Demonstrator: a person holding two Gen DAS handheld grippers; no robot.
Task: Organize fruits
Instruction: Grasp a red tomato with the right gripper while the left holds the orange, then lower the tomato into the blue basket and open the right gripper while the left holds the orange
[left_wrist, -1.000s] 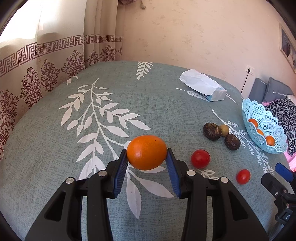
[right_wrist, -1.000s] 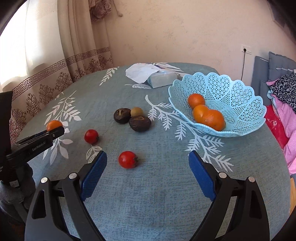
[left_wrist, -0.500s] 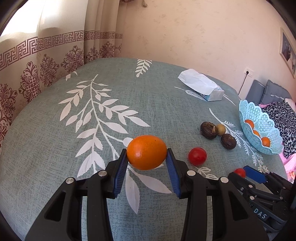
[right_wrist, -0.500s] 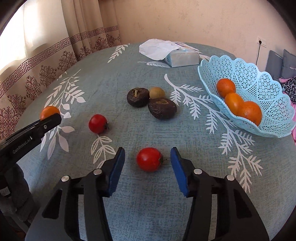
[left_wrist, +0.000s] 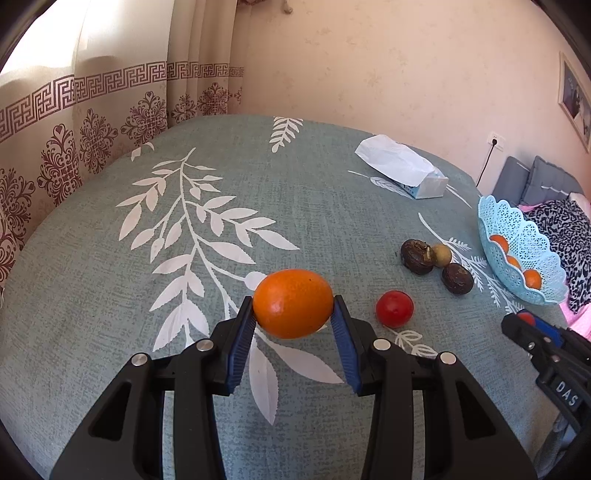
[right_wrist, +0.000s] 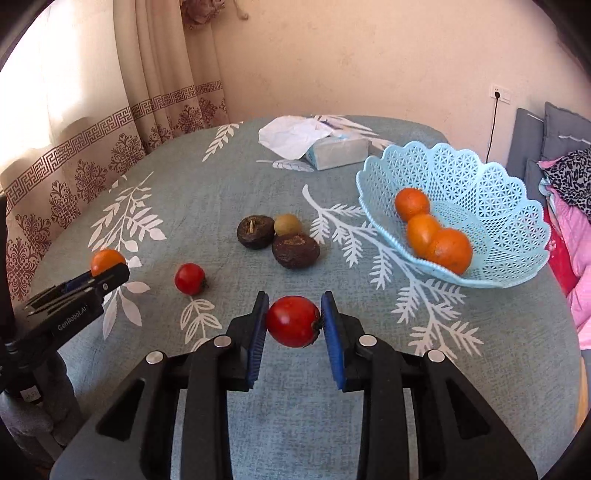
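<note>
Near the front edge of the table (left_wrist: 92, 229) | left gripper (left_wrist: 293, 330) clamped on an orange (left_wrist: 293, 302), raised off the cloth | right gripper (right_wrist: 293, 325) closed on a tomato (right_wrist: 293, 320) | second tomato (right_wrist: 189, 278) loose between them | basket (right_wrist: 491, 206) at right edge with three oranges | dark fruits (right_wrist: 295, 250) mid-table

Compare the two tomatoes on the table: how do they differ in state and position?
One tomato is clamped between the pads of the right tool; the other tomato lies free on the cloth, touched by nothing. The gripped one sits nearer the right camera, the free one farther left, towards the left tool. Both are red, round and alike in size.
</note>
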